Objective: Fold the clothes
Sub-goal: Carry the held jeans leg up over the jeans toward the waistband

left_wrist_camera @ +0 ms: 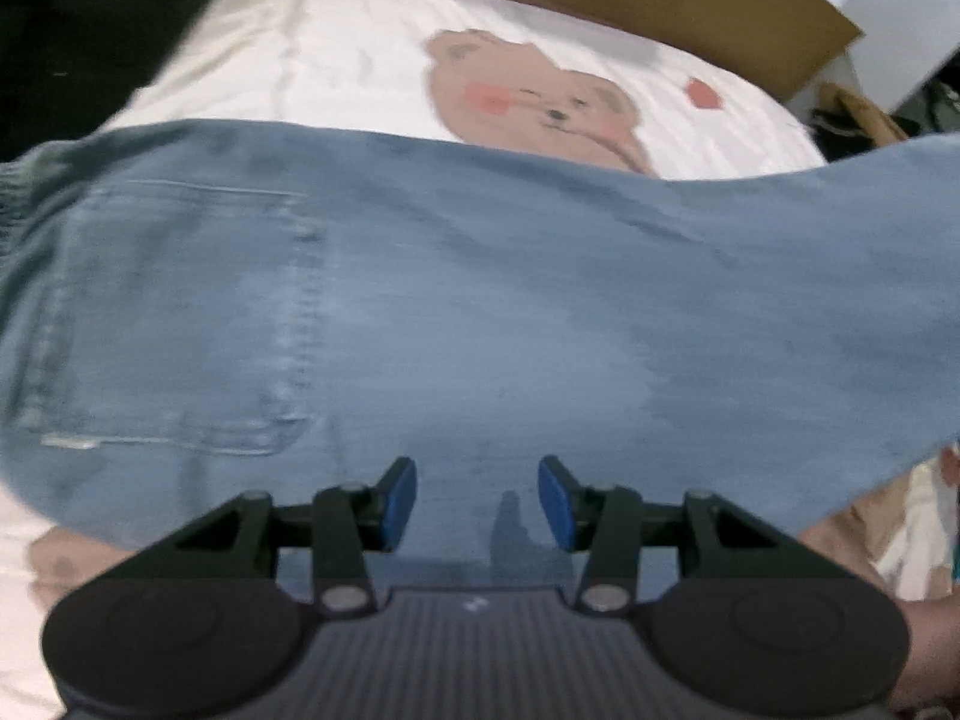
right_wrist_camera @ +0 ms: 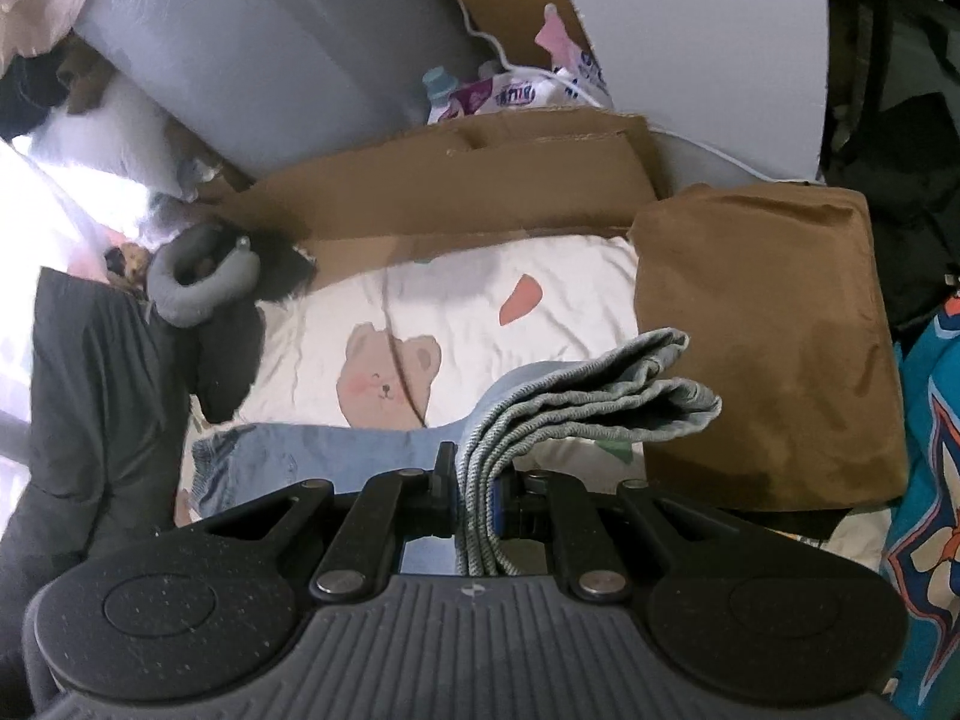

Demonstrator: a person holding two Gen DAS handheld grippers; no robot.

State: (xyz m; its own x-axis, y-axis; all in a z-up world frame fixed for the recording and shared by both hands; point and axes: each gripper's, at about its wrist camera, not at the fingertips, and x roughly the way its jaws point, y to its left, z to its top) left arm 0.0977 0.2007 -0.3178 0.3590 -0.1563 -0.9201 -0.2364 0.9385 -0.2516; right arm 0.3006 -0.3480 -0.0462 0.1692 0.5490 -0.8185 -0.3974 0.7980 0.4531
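Light blue jeans lie spread across a white bed sheet printed with a brown bear; a back pocket shows at the left. My left gripper is open, its blue pads just above the denim, holding nothing. My right gripper is shut on the jeans, pinching several stacked layers of the leg ends, which stick up and fan out to the right. The rest of the jeans trails left over the sheet.
A brown pillow sits right of the jeans. Cardboard lines the bed's far edge. A dark garment and a grey neck pillow lie at the left. A colourful blue cloth is at far right.
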